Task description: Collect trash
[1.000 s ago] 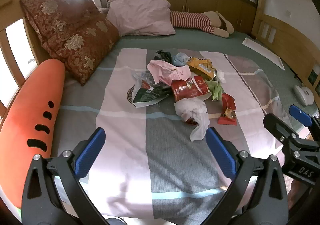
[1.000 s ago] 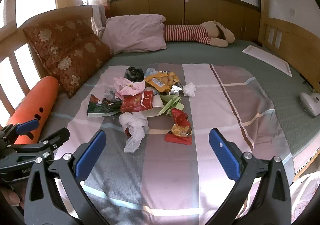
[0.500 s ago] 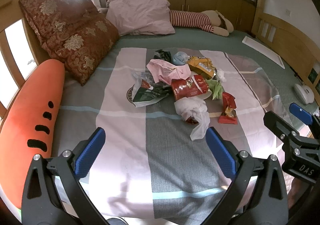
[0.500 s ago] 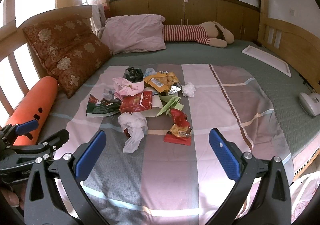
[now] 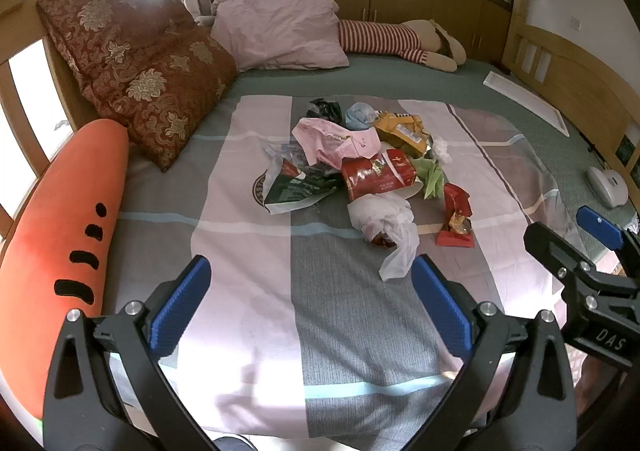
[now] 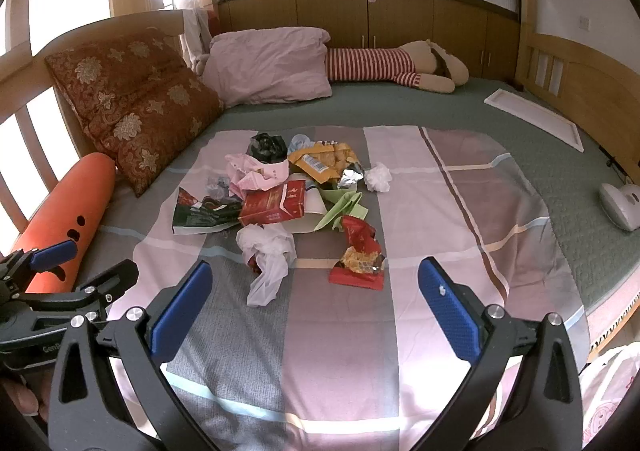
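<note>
pink bag (image 6: 608, 403) cut off, red box (image 5: 378, 175) print unreadable

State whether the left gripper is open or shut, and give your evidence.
Open. The left gripper has its blue pads wide apart over bare bedspread, holding nothing.

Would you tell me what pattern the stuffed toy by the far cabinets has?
Red and white stripes on the stuffed toy, clearest in the right wrist view.
</note>
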A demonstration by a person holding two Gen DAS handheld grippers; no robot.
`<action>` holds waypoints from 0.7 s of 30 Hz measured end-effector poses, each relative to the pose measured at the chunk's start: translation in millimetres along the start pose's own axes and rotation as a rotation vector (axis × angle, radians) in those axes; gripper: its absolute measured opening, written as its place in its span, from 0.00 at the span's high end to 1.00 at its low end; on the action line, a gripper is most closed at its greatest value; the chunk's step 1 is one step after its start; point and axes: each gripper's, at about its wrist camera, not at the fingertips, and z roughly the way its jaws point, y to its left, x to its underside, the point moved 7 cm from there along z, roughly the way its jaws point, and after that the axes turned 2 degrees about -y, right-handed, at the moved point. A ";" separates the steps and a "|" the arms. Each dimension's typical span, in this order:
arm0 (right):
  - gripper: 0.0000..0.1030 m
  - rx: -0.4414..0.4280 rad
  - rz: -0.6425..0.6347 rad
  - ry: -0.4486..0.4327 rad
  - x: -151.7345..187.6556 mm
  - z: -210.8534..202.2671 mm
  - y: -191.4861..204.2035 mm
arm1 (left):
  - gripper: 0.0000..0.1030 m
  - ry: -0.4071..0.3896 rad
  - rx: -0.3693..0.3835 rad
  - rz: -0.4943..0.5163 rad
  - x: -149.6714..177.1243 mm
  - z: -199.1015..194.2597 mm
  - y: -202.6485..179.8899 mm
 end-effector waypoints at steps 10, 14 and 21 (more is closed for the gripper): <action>0.02 -0.002 0.003 0.002 0.4 1.2 0.3 | 0.03 0.001 -0.001 0.000 0.1 0.1 0.5; 0.02 0.000 0.003 0.001 -0.1 0.8 -0.1 | 0.03 0.001 -0.002 0.002 1.1 0.4 0.9; 0.02 -0.001 0.002 0.002 -0.2 0.8 0.2 | 0.03 0.002 -0.001 0.001 0.8 0.5 0.2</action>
